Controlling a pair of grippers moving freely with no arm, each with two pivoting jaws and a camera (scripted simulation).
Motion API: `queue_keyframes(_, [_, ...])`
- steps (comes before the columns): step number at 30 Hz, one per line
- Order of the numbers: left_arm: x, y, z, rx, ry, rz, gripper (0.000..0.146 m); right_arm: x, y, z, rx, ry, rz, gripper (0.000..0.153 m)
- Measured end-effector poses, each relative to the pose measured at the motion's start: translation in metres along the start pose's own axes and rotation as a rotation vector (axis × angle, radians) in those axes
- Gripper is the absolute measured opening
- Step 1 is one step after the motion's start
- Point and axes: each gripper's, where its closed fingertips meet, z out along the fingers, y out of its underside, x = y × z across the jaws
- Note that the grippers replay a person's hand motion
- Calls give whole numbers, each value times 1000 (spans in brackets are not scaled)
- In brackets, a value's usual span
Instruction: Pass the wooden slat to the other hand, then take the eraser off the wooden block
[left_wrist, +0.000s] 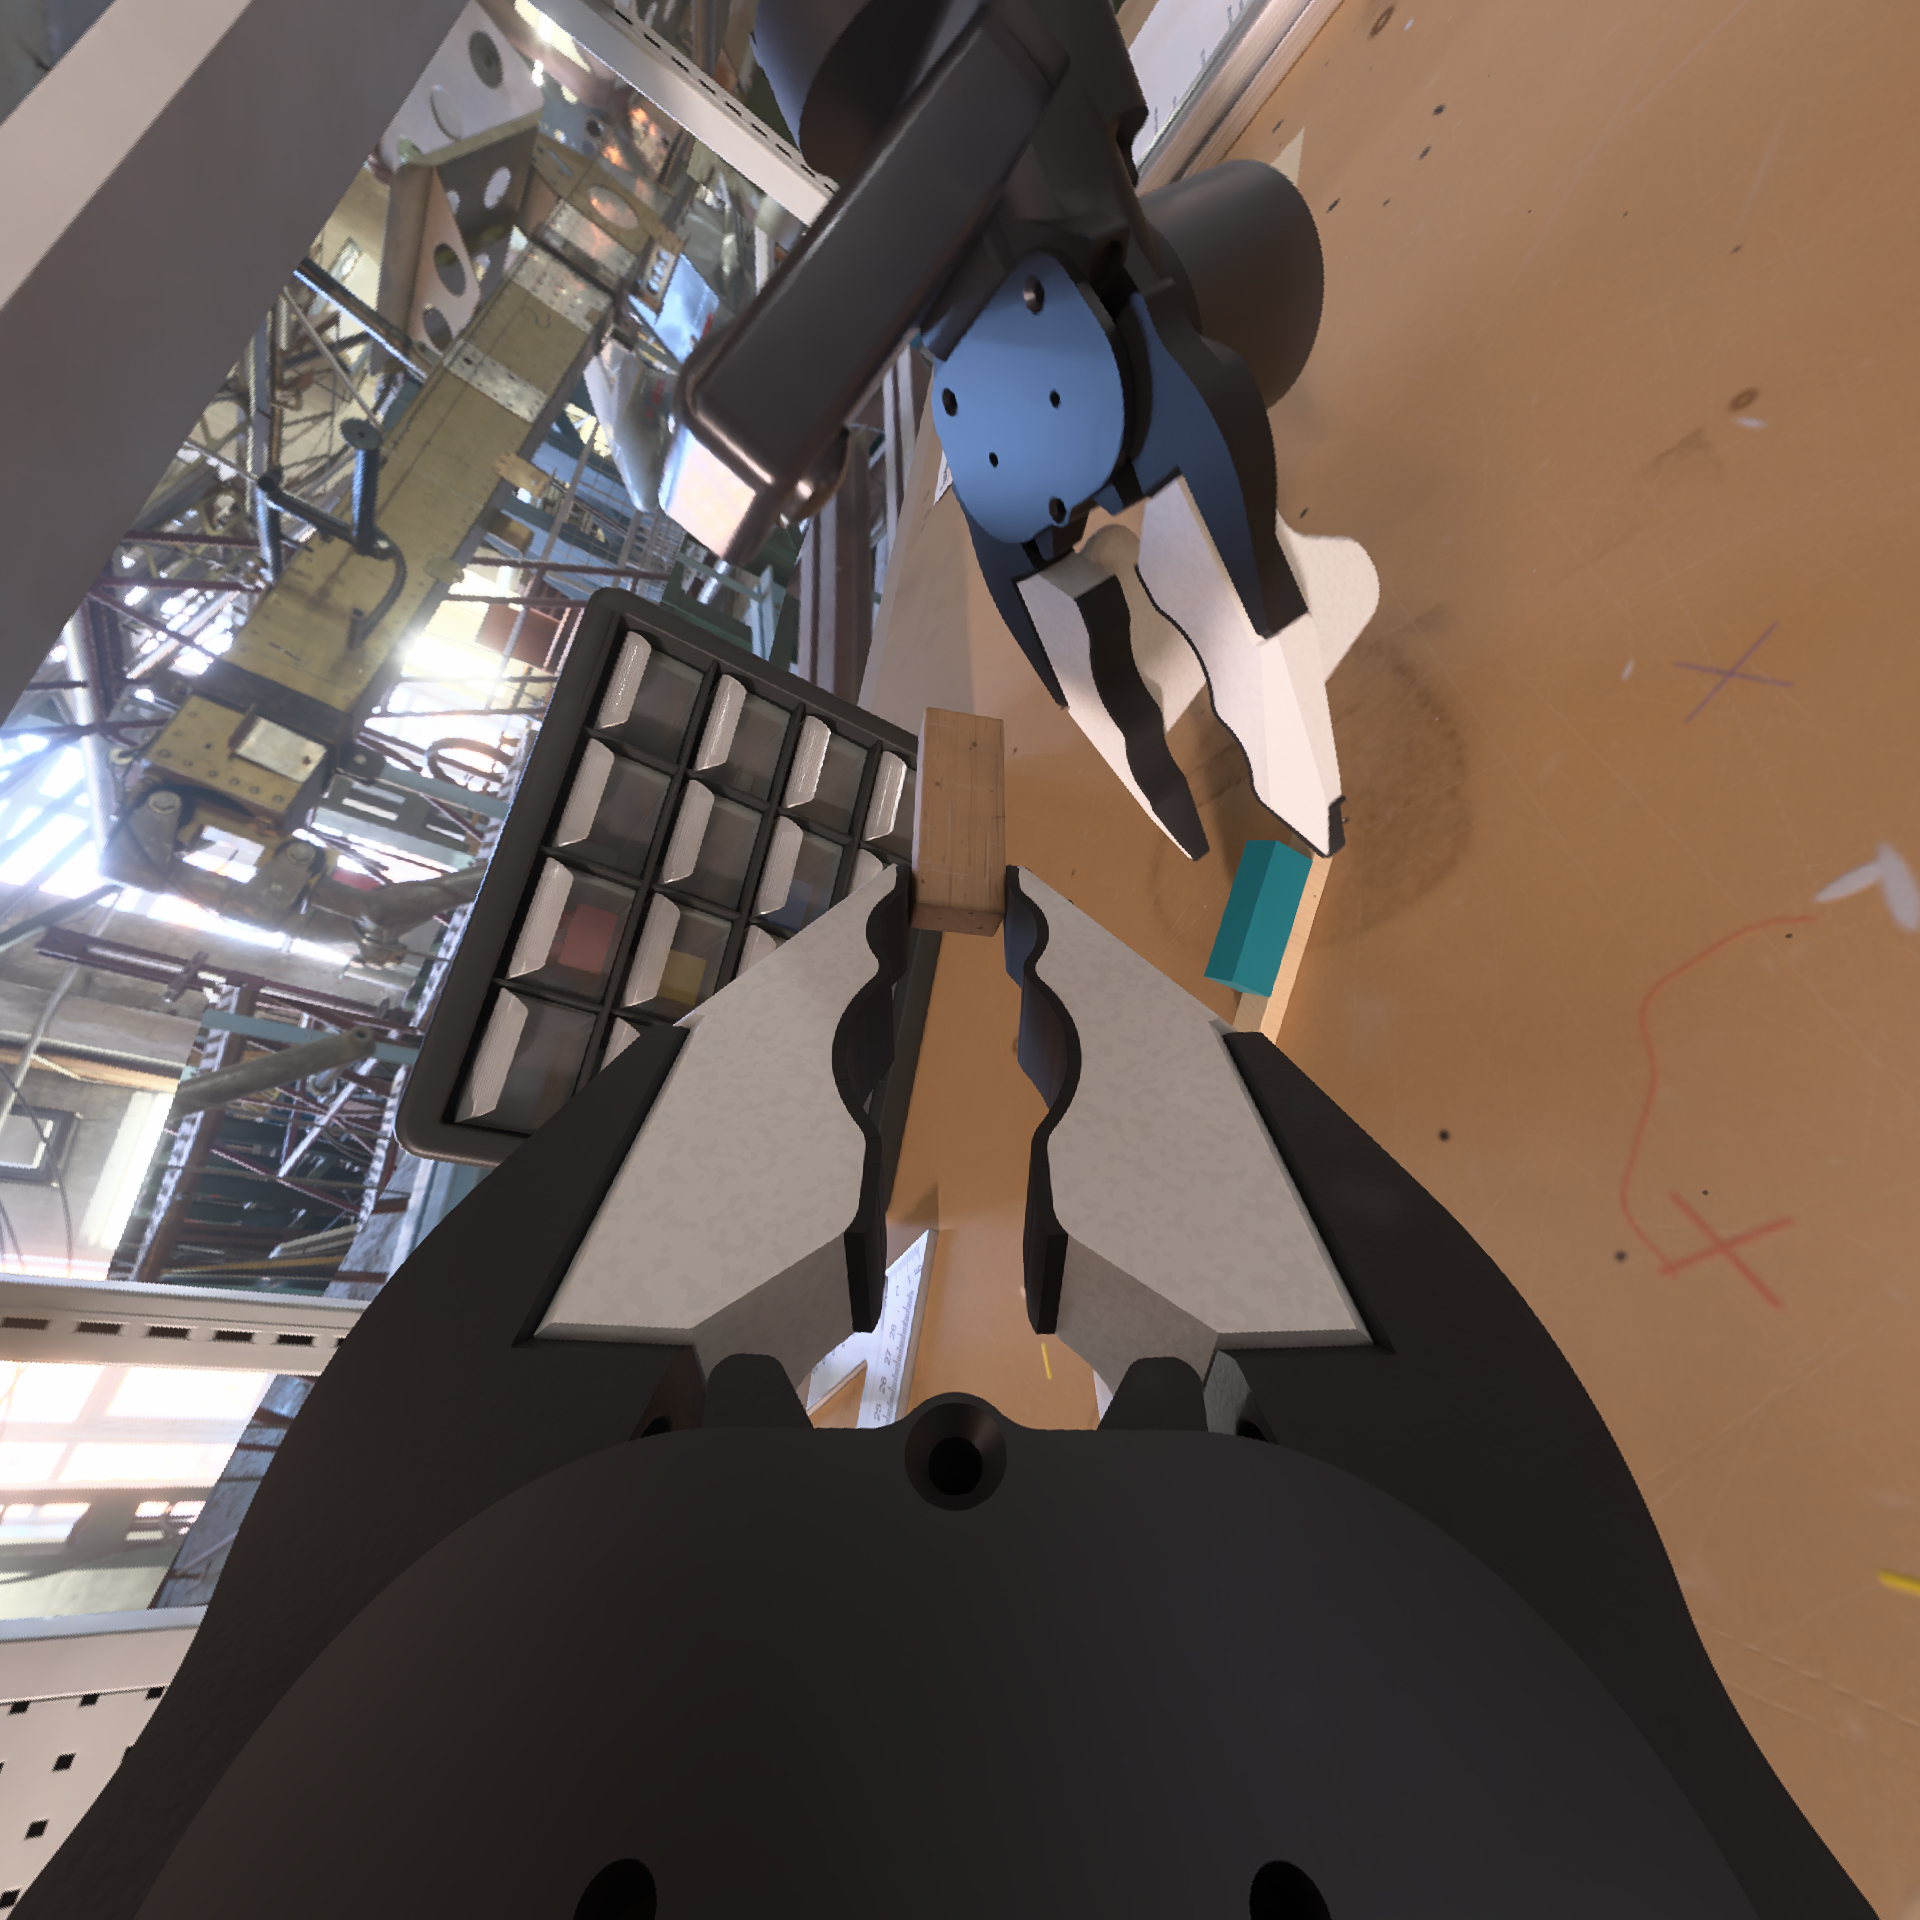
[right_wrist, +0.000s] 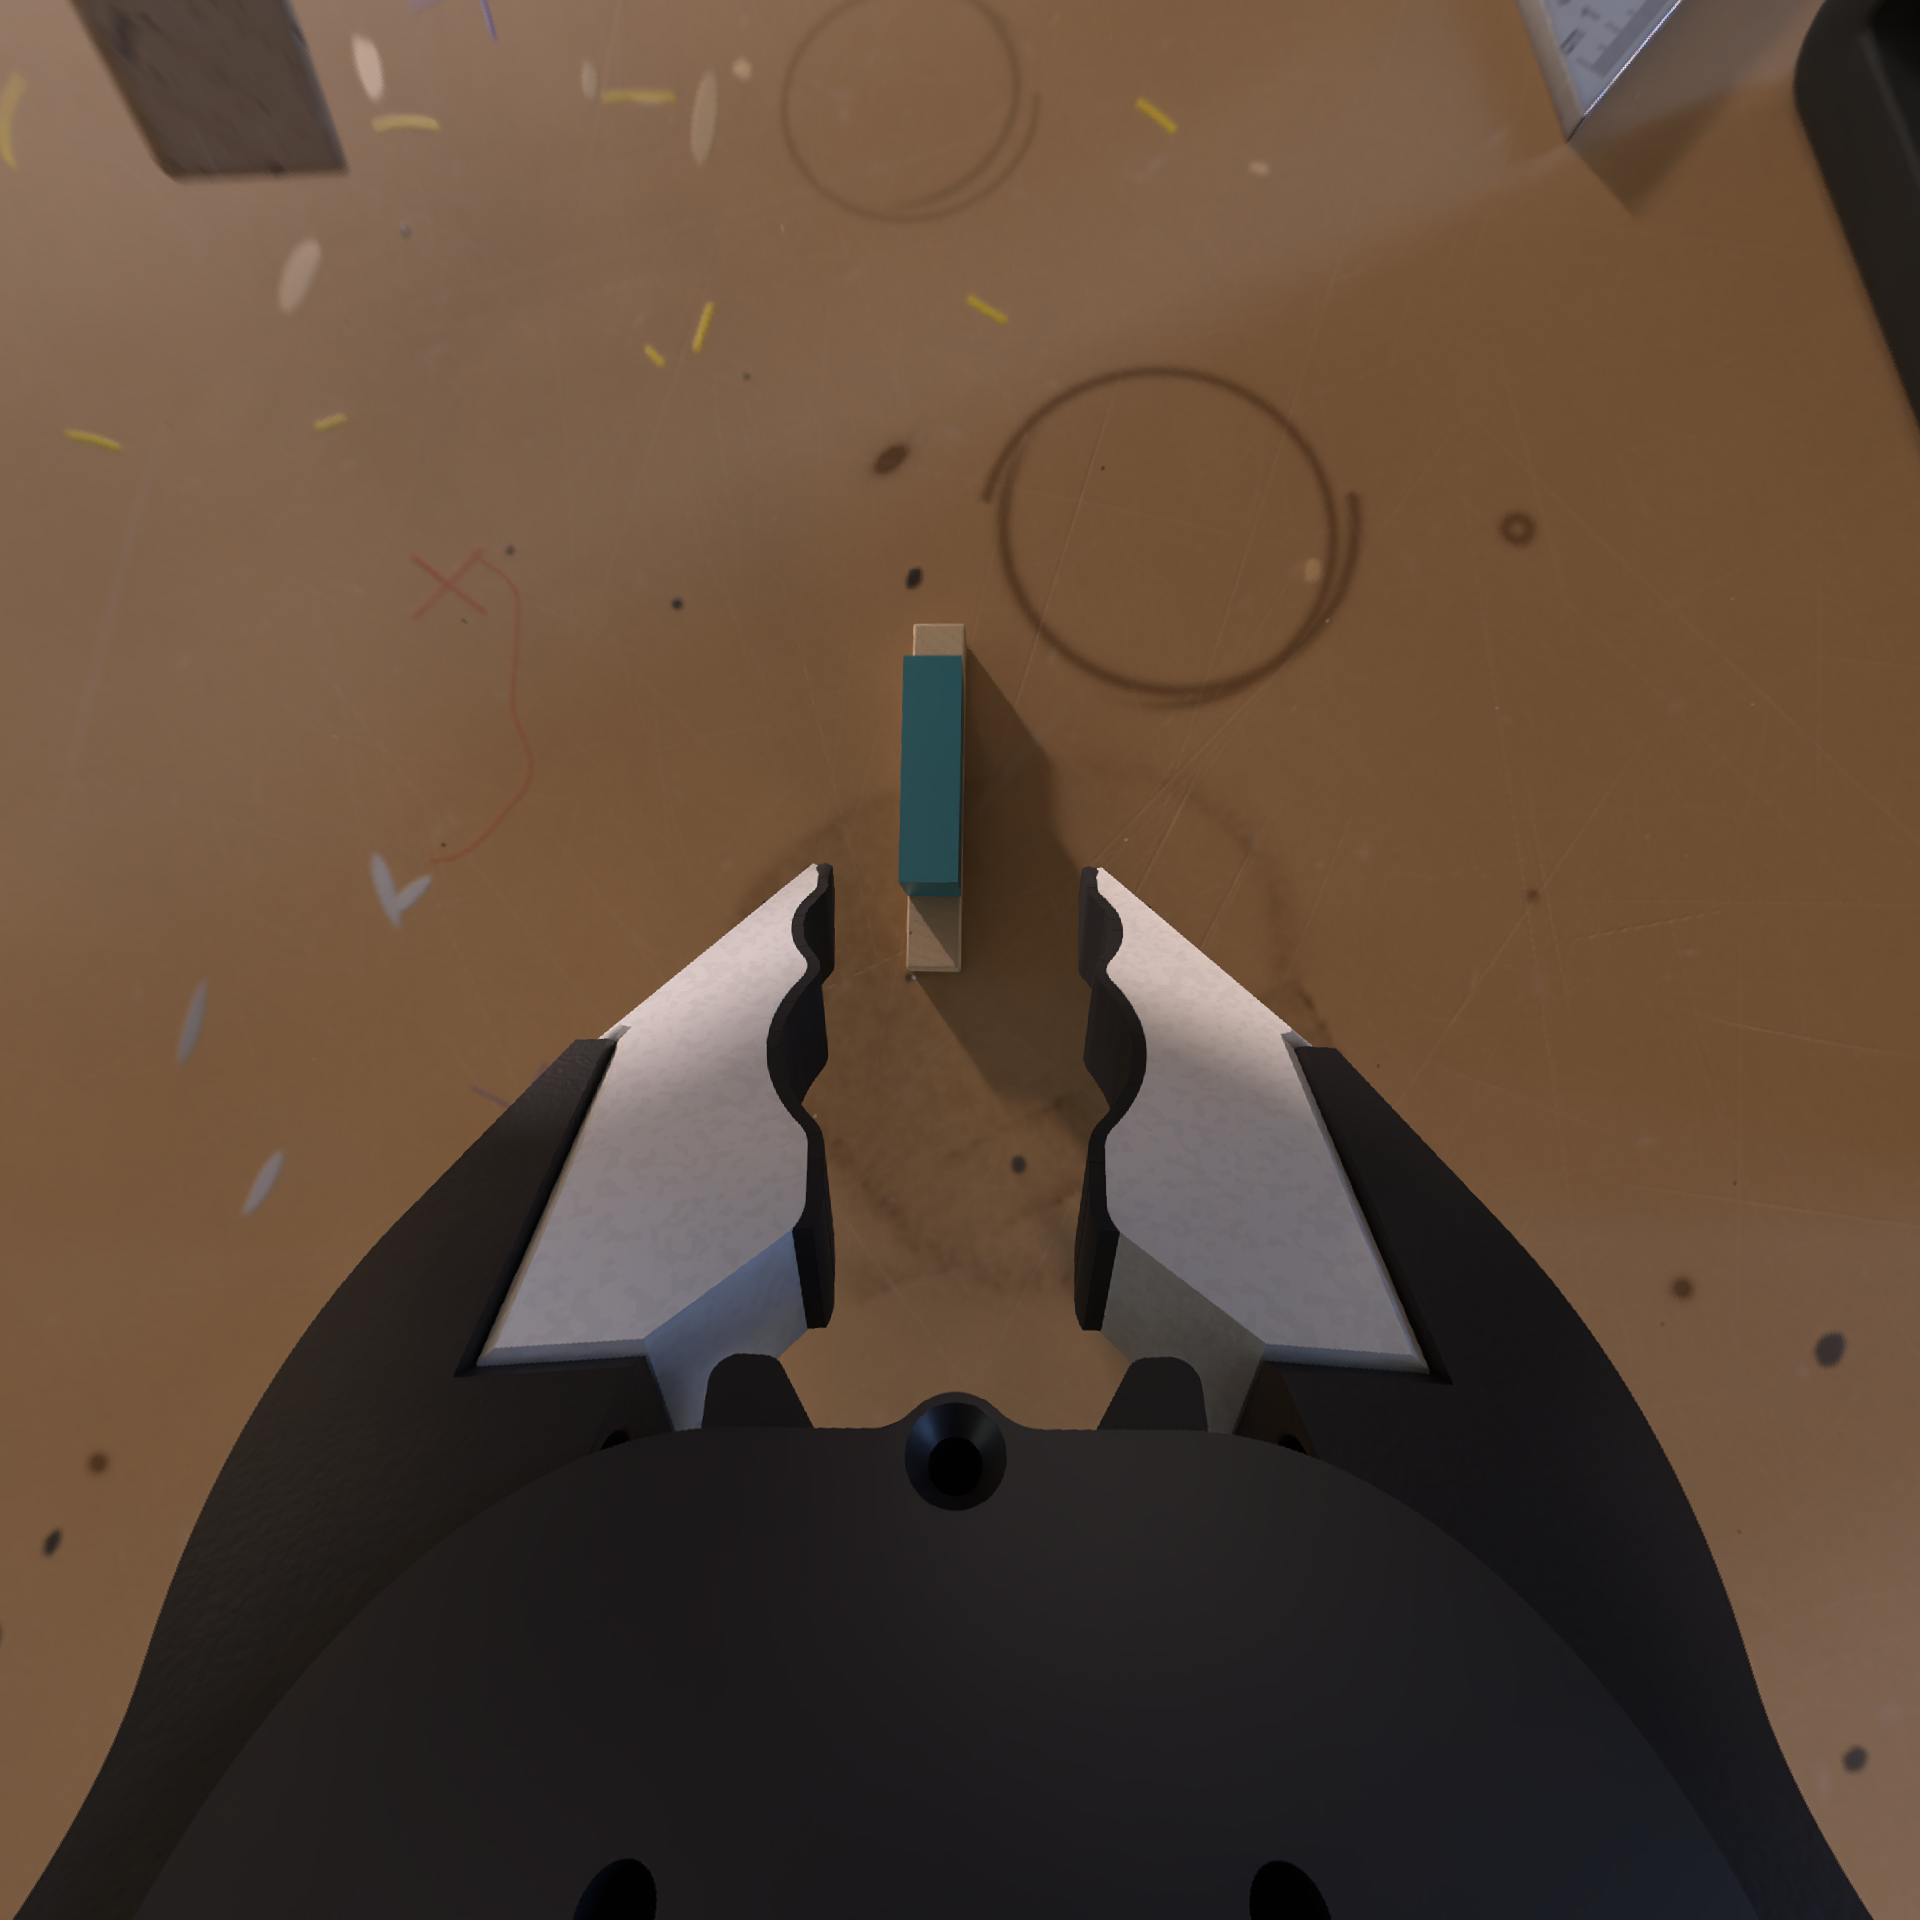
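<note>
My left gripper is shut on the near end of a pale wooden slat and holds it in the air, above the tabletop. A teal eraser lies lengthwise on a thin wooden block on the brown tabletop. My right gripper is open and empty, pointing down at them from above, with the eraser's near end between its fingertips in that view. In the left wrist view the right gripper, with a blue body, hovers just over the eraser and to the right of the slat.
A black tray of small compartments stands left of the slat. A metal ruler lies under my left gripper. A grey block, a metal ruler and a black edge sit at the far corners of the right wrist view.
</note>
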Motion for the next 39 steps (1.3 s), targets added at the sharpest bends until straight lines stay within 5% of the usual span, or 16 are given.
queue_keyframes(10, [1,3,0,-2,6,-10,17,2,2,2,-19,35,-40,19])
queue_keyframes(14, [-2,5,-1,0,3,-33,17,0,-7,-3,40,28,-29,19])
queue_keyframes(20, [0,5,1,0,15,-35,17,1,-16,7,76,-5,49,39])
queue_keyframes(28, [2,5,1,-1,19,-33,17,-5,-13,20,28,0,8,11])
queue_keyframes(39, [-1,6,0,0,10,-53,17,5,-7,-9,45,37,18,11])
